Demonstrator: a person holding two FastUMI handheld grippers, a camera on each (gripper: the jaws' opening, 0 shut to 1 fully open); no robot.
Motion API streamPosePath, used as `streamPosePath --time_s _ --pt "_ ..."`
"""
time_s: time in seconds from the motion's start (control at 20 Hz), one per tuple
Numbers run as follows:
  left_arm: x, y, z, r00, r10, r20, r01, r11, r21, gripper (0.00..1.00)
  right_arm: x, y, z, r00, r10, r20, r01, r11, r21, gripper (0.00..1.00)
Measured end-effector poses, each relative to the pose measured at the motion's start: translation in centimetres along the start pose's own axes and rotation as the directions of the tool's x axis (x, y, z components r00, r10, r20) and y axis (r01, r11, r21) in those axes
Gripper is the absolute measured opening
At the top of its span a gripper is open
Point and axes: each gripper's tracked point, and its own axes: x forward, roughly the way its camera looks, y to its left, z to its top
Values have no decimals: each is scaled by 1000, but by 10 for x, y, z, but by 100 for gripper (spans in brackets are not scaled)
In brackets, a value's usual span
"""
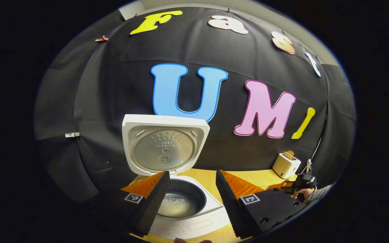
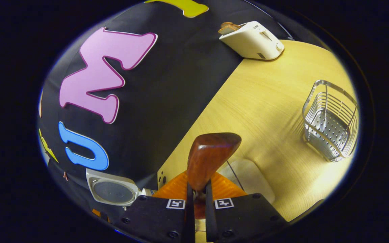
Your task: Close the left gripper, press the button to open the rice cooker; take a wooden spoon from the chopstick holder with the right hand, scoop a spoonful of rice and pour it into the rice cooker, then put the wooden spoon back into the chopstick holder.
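Two fingers of the left gripper [image 1: 192, 199] are seen at the bottom of the left gripper view, spread wide apart with nothing held between them. Just past them the rice cooker [image 1: 181, 206] is seen on the wooden table [image 1: 258, 177]. Its lid [image 1: 164, 145] is lifted up and stands open behind the pot. Some white rice [image 1: 177, 204] is seen at the bottom of the dark pot. Far to the right of the rice cooker a cream toaster [image 1: 285, 164] is placed by the black wall, with a piece of bread [image 1: 289, 154] poking out of it. Near the toaster the other gripper is seen, held by a hand [image 1: 304, 193].

In the right gripper view the right gripper [image 2: 199, 195] is squeezed tight on the wooden spoon [image 2: 209, 158], and the spoon's bowl is pointed up over the table. Well to the right of the rice cooker the wire chopstick holder [image 2: 331, 121] is seen, lying apart from the spoon. A pale flat thing is seen on the table just behind the spoon; what it is cannot be told
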Motion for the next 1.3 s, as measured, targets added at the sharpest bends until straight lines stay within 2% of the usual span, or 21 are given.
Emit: streamPosePath --time_s 0.35,0.8,1.1,1.3 --pt "4 8 -2 1000 -24 -8 24 1000 -13 88 -25 29 27 995 68 72 -73 995 68 17" --pt "10 17 -5 999 -38 -11 38 999 -14 88 -44 87 42 983 153 103 -161 985 65 17" --pt "6 32 -5 1000 -17 -3 17 1000 -19 88 -39 152 22 969 243 53 -247 965 94 17" --pt "1 44 -7 1000 6 -8 -6 1000 -25 88 -21 192 -22 956 293 -30 -289 953 86 17"
